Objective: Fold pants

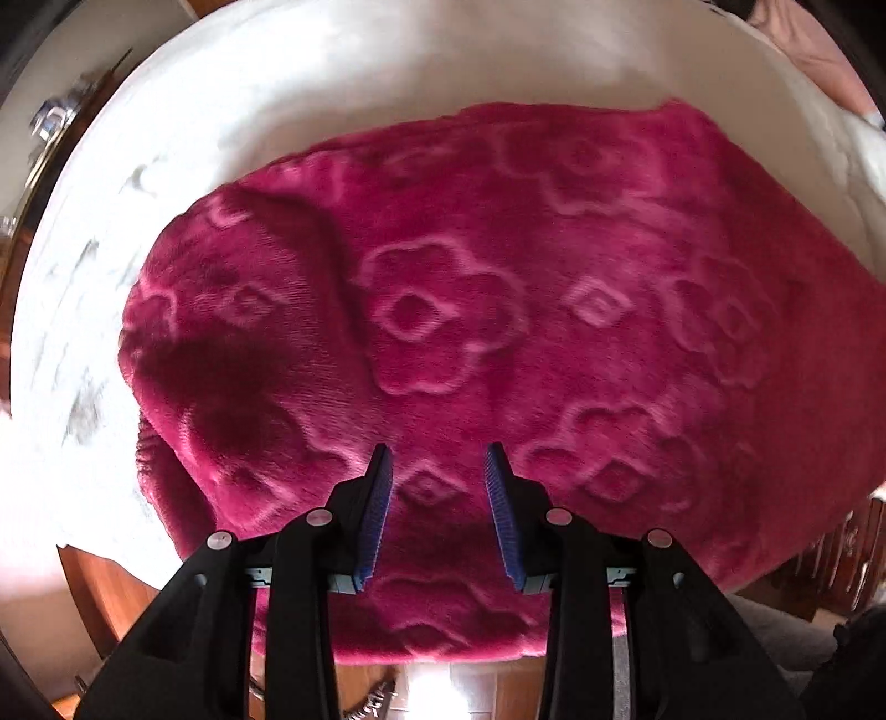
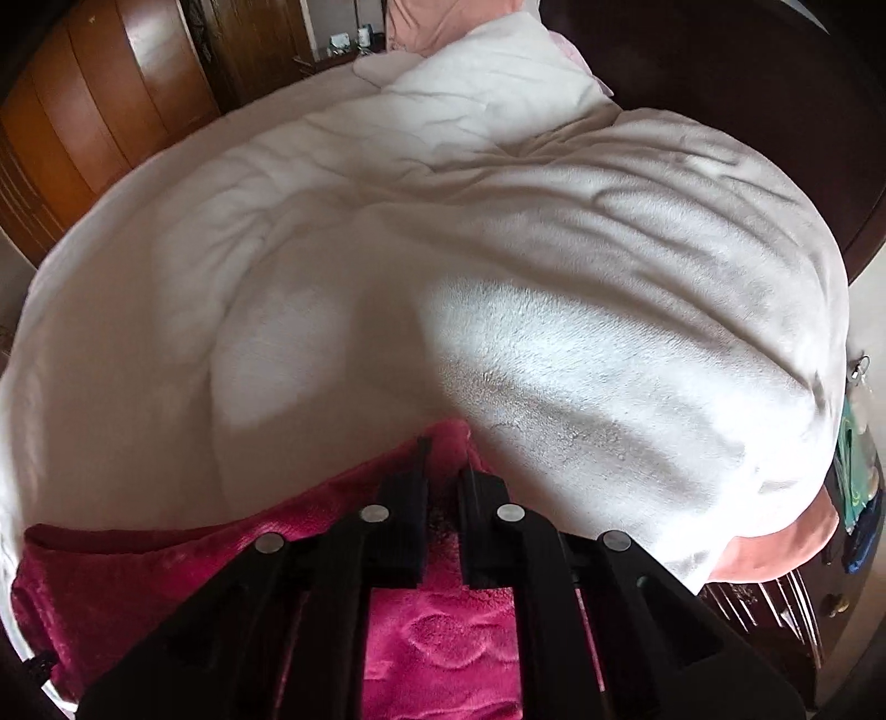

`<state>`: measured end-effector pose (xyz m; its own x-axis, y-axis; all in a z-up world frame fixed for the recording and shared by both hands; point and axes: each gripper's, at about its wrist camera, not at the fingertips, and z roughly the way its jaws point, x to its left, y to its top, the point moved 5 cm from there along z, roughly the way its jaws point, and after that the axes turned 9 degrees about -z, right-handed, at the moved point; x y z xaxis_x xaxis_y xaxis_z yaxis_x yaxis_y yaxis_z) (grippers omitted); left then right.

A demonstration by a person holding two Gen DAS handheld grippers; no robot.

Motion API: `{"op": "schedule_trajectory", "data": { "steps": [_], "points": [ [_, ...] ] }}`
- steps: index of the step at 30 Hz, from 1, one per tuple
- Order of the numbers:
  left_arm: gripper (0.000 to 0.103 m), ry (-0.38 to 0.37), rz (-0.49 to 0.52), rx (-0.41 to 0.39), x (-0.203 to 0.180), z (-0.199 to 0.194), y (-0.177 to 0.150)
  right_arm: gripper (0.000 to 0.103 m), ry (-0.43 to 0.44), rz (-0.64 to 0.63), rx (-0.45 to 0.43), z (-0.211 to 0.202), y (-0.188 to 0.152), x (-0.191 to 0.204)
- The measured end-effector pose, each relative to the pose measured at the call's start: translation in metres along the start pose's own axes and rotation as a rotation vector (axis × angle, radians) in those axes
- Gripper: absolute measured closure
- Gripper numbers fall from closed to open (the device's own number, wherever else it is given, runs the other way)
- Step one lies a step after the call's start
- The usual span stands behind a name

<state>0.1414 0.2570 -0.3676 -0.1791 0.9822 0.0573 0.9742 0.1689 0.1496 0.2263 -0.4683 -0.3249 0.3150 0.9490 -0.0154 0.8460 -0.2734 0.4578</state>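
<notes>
Left tool (image 1: 438, 471) with jaws spread wide; right tool (image 2: 443, 471) with jaws nearly closed, pinching fabric.

The pants (image 1: 498, 310) lie spread on the blanket (image 1: 343, 83) covering the bed, which extends past them toward 12 o'clock. In the right wrist view, a pillow (image 2: 498, 72) rests at 12 o'clock and a wardrobe (image 2: 99, 105) stands at 10 o'clock.

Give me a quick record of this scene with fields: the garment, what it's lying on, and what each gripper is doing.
garment: magenta fleece pants with an embossed flower pattern, spread out
surface: white blanket on a bed
left gripper: open, above the pants, holding nothing
right gripper: fingers nearly together at the edge of the pants; grip on the fabric cannot be confirmed
background: wooden wardrobe, pink pillow
</notes>
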Motion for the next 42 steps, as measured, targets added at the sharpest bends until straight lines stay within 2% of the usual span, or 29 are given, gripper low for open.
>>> {"op": "schedule_trajectory", "data": {
  "steps": [1, 3, 7, 10, 15, 19, 23, 25, 28, 30, 33, 36, 40, 42],
  "points": [
    [0.068, 0.001, -0.011, 0.0, 0.003, 0.001, 0.003, 0.09, -0.005, 0.003, 0.001, -0.001, 0.0, 0.001],
    [0.068, 0.0, -0.017, -0.006, 0.006, -0.001, 0.008, 0.074, -0.033, 0.009, -0.003, -0.006, 0.0, 0.001],
    [0.068, -0.007, -0.048, -0.025, 0.018, -0.007, 0.014, 0.074, -0.103, -0.01, -0.097, -0.043, 0.0, 0.007],
    [0.068, -0.001, -0.097, -0.026, 0.037, -0.004, 0.012, 0.074, -0.085, -0.055, -0.13, -0.067, -0.011, 0.021],
    [0.068, 0.033, -0.165, -0.001, 0.06, 0.011, 0.003, 0.074, 0.0, -0.067, -0.044, -0.048, -0.043, 0.039],
    [0.068, 0.064, -0.158, 0.008, 0.061, 0.019, 0.002, 0.074, -0.009, -0.06, 0.039, -0.01, -0.056, 0.036],
    [0.066, 0.052, -0.116, -0.013, 0.036, 0.007, 0.004, 0.074, -0.008, -0.047, 0.045, -0.001, -0.05, 0.027],
    [0.059, 0.038, -0.084, -0.036, 0.022, -0.004, 0.006, 0.074, 0.016, -0.036, 0.009, -0.012, -0.049, 0.023],
    [0.058, 0.007, -0.036, -0.072, 0.0, -0.022, 0.008, 0.069, 0.058, -0.002, -0.027, -0.032, -0.059, 0.011],
    [0.057, -0.022, -0.015, -0.094, -0.018, -0.032, 0.009, 0.06, 0.069, 0.041, -0.041, -0.044, -0.074, -0.007],
    [0.049, -0.07, 0.008, -0.123, -0.046, -0.048, 0.011, 0.056, 0.076, 0.12, -0.032, -0.052, -0.096, -0.034],
    [0.048, -0.099, 0.04, -0.141, -0.077, -0.059, 0.016, 0.05, 0.088, 0.229, -0.016, -0.057, -0.126, -0.068],
    [0.04, -0.13, 0.086, -0.158, -0.127, -0.065, 0.021, 0.048, 0.157, 0.357, 0.019, -0.051, -0.159, -0.096],
    [0.04, -0.136, 0.111, -0.161, -0.148, -0.067, 0.01, 0.048, 0.206, 0.413, 0.031, -0.045, -0.17, -0.101]
  ]
}}
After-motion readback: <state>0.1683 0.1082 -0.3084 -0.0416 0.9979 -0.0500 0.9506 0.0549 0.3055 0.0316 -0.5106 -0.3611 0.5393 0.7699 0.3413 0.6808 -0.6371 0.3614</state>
